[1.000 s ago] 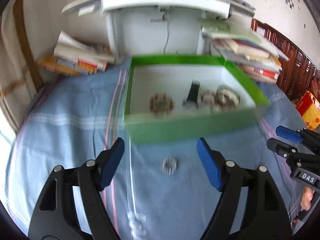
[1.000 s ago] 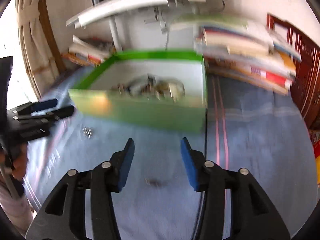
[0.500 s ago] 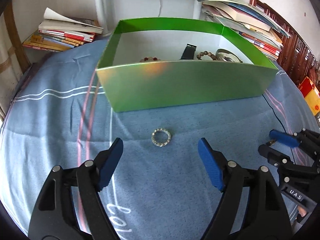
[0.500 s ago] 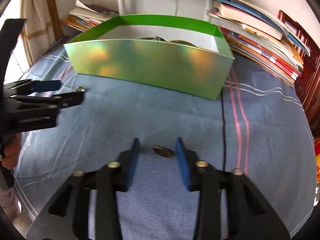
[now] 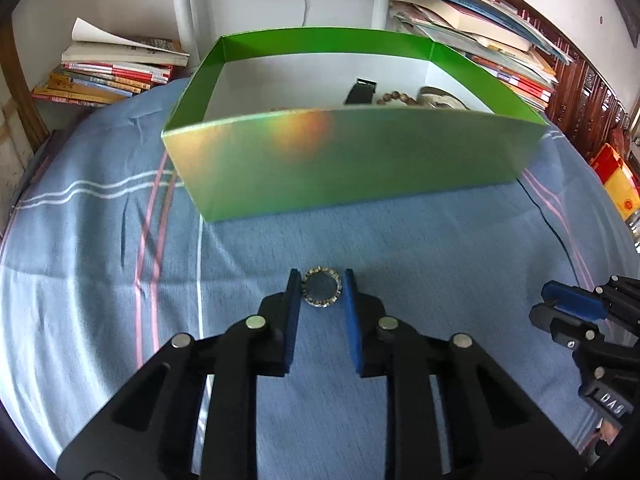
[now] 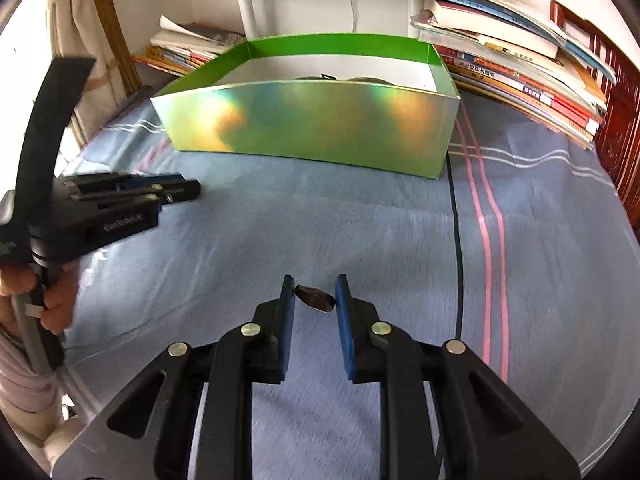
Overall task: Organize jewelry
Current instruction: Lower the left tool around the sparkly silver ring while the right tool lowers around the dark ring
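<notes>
Your left hand-held gripper point(image 5: 321, 286) points down at the blue sheet point(image 5: 100, 264), its jaws closing with the beaded ring point(image 5: 321, 291) between them; both blue pads point(image 5: 295, 300) sit against the ring's sides. Just beyond lies the green box point(image 5: 344, 168), its shiny near wall facing you. Over that wall you can see a black strap point(image 5: 360, 92), brown beads point(image 5: 394, 98) and a pale bracelet point(image 5: 440, 100) inside. At the right edge your right hand-held gripper point(image 5: 560, 310) hovers low over the sheet, nearly shut. Books point(image 5: 116, 76) are stacked behind the box on both sides.
</notes>
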Available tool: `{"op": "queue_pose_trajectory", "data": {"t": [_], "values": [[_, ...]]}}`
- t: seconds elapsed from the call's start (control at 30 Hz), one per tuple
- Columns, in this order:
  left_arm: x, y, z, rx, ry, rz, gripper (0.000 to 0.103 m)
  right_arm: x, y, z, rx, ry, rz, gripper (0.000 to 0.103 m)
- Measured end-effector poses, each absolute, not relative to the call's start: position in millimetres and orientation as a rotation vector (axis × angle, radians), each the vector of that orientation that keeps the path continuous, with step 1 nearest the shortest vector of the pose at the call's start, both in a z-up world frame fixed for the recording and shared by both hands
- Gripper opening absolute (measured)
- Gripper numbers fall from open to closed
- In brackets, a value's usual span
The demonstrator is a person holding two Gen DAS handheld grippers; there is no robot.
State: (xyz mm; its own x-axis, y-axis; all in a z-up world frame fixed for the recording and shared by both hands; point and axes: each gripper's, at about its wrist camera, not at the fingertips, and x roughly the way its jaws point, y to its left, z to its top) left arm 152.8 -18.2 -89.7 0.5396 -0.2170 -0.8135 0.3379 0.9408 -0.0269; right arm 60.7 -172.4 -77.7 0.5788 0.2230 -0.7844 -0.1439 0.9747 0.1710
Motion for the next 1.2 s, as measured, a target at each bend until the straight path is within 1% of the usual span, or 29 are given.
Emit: {"op": "queue_pose_trajectory", "data": {"t": [0.13,0.23,0.27,0.33,0.43,0.57,0.6,0.67,0.7,0.77,0.9,1.03,1.1,1.13,1.17,1.2], "values": [[125,-16,-89,0.120,0.949,-0.371,0.021,46,-174,-70,0.162,0.926,0.312,0.021],[103,-18,-93,0.122,0.947,-0.393,0.021,49,-182,-72,0.160,0.925,0.239,0.021],[99,-19,-94,0.121,0.949,-0.398,0.021,50,-185,-72,0.171,0.922,0.211,0.026],[90,-20,-94,0.127,0.942,-0.396,0.021,52,-199,-72,0.237,0.915,0.177,0.031],[81,-21,-94,0.129,0.940,-0.398,0.021,48,-213,-69,0.281,0.895,0.140,0.033],[75,-21,-95,0.136,0.930,-0.383,0.021,42,-220,-69,0.264,0.877,0.078,0.034],[74,-21,-95,0.135,0.929,-0.380,0.021,40,-218,-70,0.243,0.875,0.069,0.035],[74,-20,-95,0.137,0.923,-0.374,0.022,40,-211,-70,0.215,0.873,0.076,0.047],[73,-20,-96,0.140,0.921,-0.371,0.023,39,-206,-71,0.200,0.872,0.087,0.048],[72,-21,-95,0.140,0.919,-0.370,0.027,40,-198,-72,0.163,0.875,0.101,0.048],[68,-24,-96,0.149,0.911,-0.353,0.030,46,-180,-77,0.069,0.876,0.072,0.048],[66,-26,-96,0.153,0.908,-0.345,0.042,55,-171,-84,0.027,0.898,0.056,0.048],[66,-27,-96,0.150,0.904,-0.345,0.042,59,-171,-88,0.025,0.913,0.051,0.047],[67,-27,-96,0.146,0.903,-0.347,0.042,61,-171,-90,0.025,0.916,0.048,0.042],[67,-27,-97,0.142,0.902,-0.347,0.042,61,-171,-89,0.023,0.913,0.046,0.035],[68,-27,-97,0.141,0.897,-0.344,0.042,61,-171,-88,0.025,0.915,0.052,0.032]]}}
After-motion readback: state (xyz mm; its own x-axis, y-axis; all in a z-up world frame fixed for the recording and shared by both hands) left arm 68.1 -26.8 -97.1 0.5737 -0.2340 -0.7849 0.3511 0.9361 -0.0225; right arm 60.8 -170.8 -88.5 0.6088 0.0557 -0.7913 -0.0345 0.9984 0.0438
